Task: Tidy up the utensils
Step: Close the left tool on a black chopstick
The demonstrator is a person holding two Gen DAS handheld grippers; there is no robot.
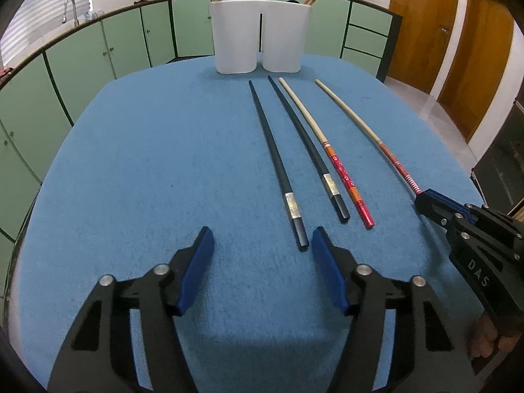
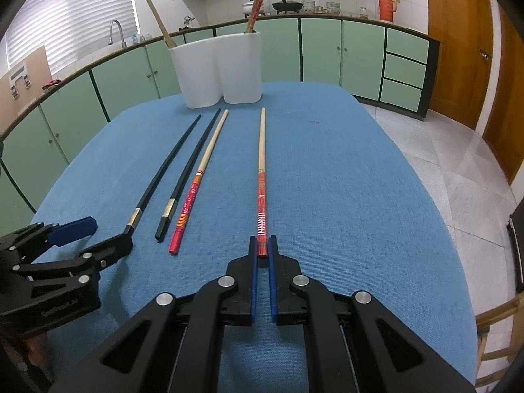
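Chopsticks lie in a loose row on the blue tabletop [image 2: 344,170], four of them, thin tips aimed at the white holder [image 2: 217,68] standing near the far edge. From the left there is a black chopstick [image 1: 278,167], a second black chopstick [image 1: 306,147] just beside it, then a red-handled chopstick [image 1: 327,150] with a pale shaft close against that one, and, set well apart toward the right edge, another red-handled chopstick [image 2: 261,180].

The right gripper [image 2: 262,249] is low over the near part of the tabletop, its blue pads drawn close around the thick red butt of that last stick. The butt sits between them, though a narrow gap shows farther back along the pads, and I cannot tell whether they are truly pinching it.

The left gripper [image 1: 262,239] is spread wide and holds nothing. Its right-hand finger [image 1: 327,271] sits just beside the butt of the first black chopstick; from the right wrist view the finger's tip hides that end, so whether they touch is unclear.

The holder has two rounded compartments joined side by side; a wooden stick [image 2: 160,23] leans out of the left one, and red patterned sticks [image 2: 257,3] out of the right.
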